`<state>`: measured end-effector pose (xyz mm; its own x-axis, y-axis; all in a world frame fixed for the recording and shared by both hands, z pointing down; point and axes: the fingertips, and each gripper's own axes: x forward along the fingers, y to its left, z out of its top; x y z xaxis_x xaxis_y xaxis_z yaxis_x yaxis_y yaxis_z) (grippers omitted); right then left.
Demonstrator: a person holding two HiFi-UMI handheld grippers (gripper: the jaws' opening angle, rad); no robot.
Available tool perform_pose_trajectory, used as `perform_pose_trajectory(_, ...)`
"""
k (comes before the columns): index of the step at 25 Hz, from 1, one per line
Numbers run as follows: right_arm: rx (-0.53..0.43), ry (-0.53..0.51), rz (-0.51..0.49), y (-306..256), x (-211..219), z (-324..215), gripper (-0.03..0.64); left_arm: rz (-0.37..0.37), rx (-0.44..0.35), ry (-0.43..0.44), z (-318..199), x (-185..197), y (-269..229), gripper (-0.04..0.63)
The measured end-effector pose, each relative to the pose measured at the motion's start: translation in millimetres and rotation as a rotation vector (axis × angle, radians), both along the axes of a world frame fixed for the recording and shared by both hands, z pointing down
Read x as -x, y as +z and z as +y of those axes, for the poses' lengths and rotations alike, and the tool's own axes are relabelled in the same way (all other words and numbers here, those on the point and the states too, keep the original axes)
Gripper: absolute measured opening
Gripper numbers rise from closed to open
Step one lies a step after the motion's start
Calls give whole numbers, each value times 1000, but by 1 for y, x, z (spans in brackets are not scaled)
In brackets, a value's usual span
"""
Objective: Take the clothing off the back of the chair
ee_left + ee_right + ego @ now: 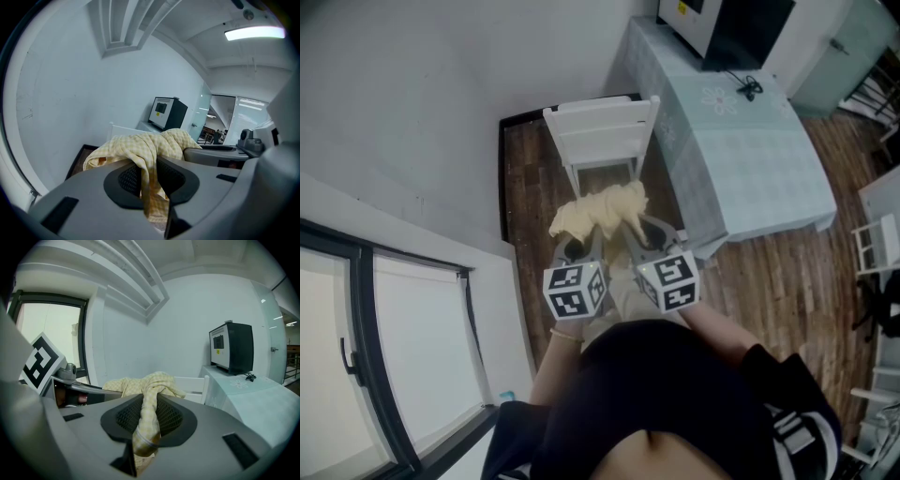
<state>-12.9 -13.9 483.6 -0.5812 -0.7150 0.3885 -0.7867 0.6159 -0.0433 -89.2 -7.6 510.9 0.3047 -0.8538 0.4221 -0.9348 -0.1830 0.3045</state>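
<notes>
A pale yellow checked garment (598,212) hangs bunched in the air between my two grippers, clear of the white chair (602,131) that stands behind it against the wall. My left gripper (575,247) is shut on one fold of the garment (149,174), which runs down between its dark pads. My right gripper (643,236) is shut on another twisted fold of the garment (148,416). The chair's back (191,385) shows bare just beyond the cloth in the right gripper view. Both grippers sit side by side, close in front of the person's body.
A table with a light blue cloth (741,141) stands right of the chair and carries a black monitor (733,26). A white wall (422,112) and a dark-framed window (384,347) are on the left. Wooden floor (769,281) lies to the right, with white chairs (877,239) at the edge.
</notes>
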Motion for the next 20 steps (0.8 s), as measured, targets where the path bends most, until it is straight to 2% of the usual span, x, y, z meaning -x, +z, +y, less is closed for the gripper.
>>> perform_pose_trajectory(20, -9, -3, -31, -8, 1, -1, 83, -10, -11, -7, 1, 0, -8, 63)
